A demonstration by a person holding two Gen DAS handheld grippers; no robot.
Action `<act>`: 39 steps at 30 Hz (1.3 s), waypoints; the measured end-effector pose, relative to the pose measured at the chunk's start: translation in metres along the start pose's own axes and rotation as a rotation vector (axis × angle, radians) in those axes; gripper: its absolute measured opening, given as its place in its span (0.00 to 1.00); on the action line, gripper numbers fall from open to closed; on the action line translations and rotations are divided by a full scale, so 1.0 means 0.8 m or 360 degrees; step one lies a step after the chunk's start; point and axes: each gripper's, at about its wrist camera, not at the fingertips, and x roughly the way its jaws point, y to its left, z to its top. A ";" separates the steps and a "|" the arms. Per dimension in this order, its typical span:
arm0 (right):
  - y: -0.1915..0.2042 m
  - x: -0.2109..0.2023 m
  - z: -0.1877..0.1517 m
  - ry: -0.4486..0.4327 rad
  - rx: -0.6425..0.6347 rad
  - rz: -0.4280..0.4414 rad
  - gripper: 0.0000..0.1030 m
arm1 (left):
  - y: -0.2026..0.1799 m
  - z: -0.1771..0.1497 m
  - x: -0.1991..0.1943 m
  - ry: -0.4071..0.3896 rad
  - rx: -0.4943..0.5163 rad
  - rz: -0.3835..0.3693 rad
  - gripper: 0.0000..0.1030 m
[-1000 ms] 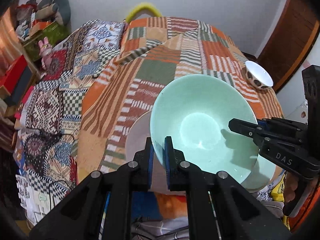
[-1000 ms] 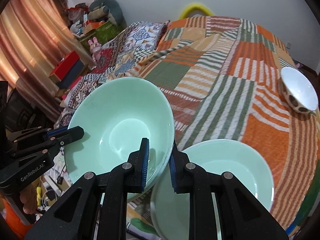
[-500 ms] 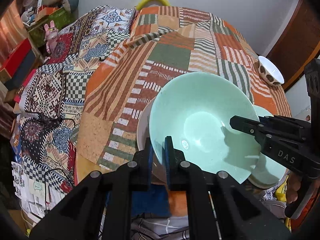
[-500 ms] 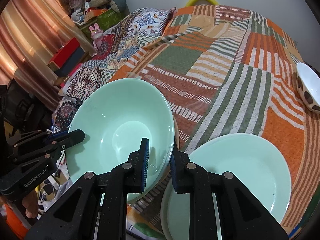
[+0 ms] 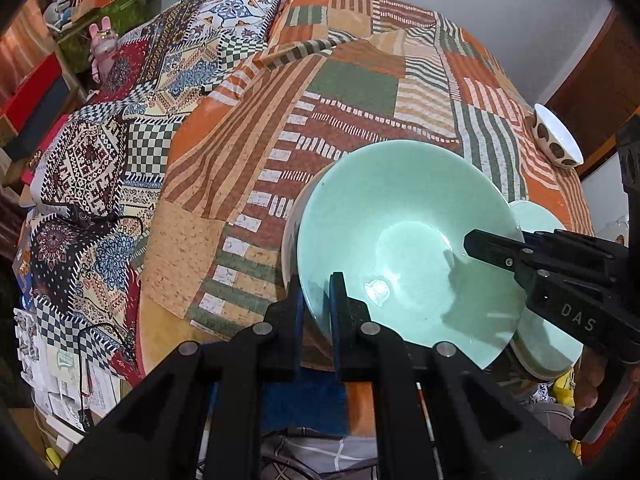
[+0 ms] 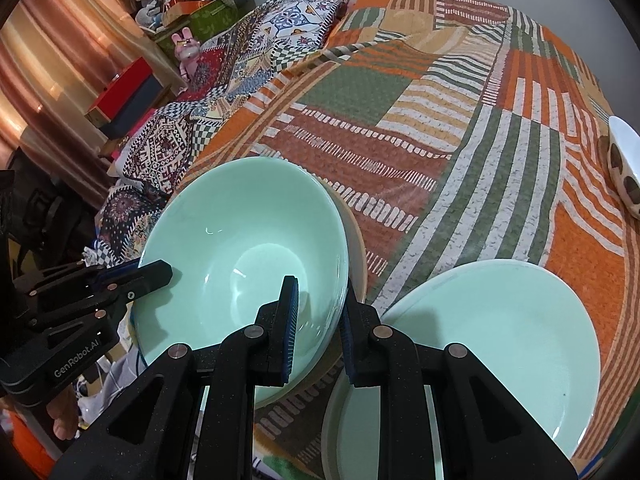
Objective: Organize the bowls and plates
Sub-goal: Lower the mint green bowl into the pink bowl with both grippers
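Note:
A mint green bowl (image 5: 404,248) (image 6: 248,256) is held by both grippers at opposite sides of its rim. My left gripper (image 5: 316,296) is shut on the near rim in the left wrist view. My right gripper (image 6: 320,312) is shut on the bowl's right rim. Each gripper also shows in the other's view: the right gripper (image 5: 476,246) and the left gripper (image 6: 160,272). Directly under the bowl is a cream dish (image 5: 290,240) (image 6: 358,248), with only its edge showing. I cannot tell whether the two touch. A mint green plate (image 6: 500,340) (image 5: 536,218) lies just to the right.
A round table under a patchwork cloth (image 5: 360,92) (image 6: 440,120) carries everything. A small white bowl with brown spots (image 5: 554,142) (image 6: 624,160) stands at its far right edge. Boxes, toys and a patterned blanket (image 5: 100,160) are piled on the left. The bowl hangs near the table's front edge.
Both grippers have come down with the green bowl, so it now sits lower over the cream dish. Both grips on the rim are unchanged.

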 end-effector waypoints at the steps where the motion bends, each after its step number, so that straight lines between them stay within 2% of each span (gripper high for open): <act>1: 0.000 0.001 0.000 -0.0001 0.0002 0.0004 0.18 | 0.000 0.000 0.001 -0.0002 -0.0003 0.0000 0.09; 9: 0.005 0.002 0.002 -0.0006 -0.0034 -0.0006 0.19 | 0.006 0.003 0.005 -0.0007 -0.0023 0.0005 0.10; 25: 0.013 0.006 0.002 0.0001 -0.0100 -0.0042 0.20 | 0.011 0.005 0.011 -0.0024 -0.0032 0.0088 0.11; 36: 0.003 -0.001 0.001 -0.0007 -0.0071 0.0015 0.19 | 0.012 0.010 0.008 -0.0006 -0.0043 0.0053 0.12; 39: -0.003 -0.007 0.001 -0.0014 -0.0049 0.0046 0.17 | 0.007 0.017 -0.003 -0.0042 -0.0030 0.0062 0.12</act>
